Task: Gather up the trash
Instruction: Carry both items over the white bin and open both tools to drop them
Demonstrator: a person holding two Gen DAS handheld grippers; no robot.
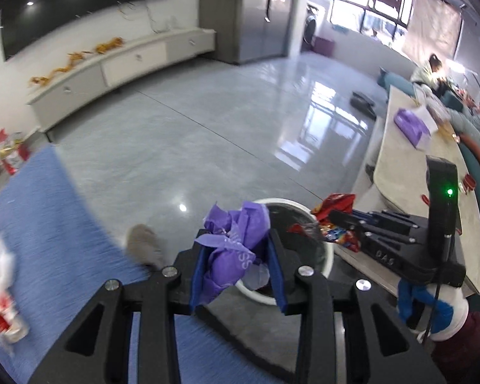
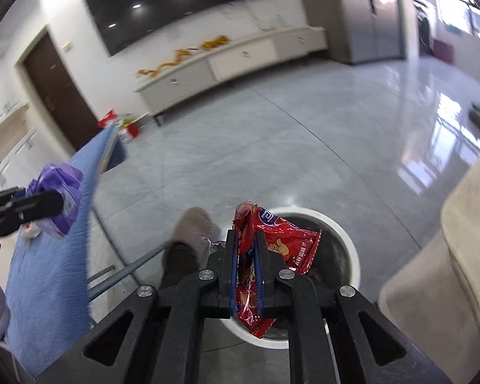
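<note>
From my left wrist camera, my left gripper (image 1: 236, 256) is clamped on a crumpled purple plastic wrapper (image 1: 232, 243), held above the round white trash bin (image 1: 323, 264) on the grey floor.

From my right wrist camera, my right gripper (image 2: 247, 257) pinches a red foil snack bag (image 2: 272, 240) directly over that bin.

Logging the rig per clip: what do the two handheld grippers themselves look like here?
Both are black linkage frames with silver round bolts and blue-padded fingers. Seen from the left gripper, the right gripper carries an upright black module with a green light, pale lettering, a black cable and a blue-and-white wrap underneath.
</note>
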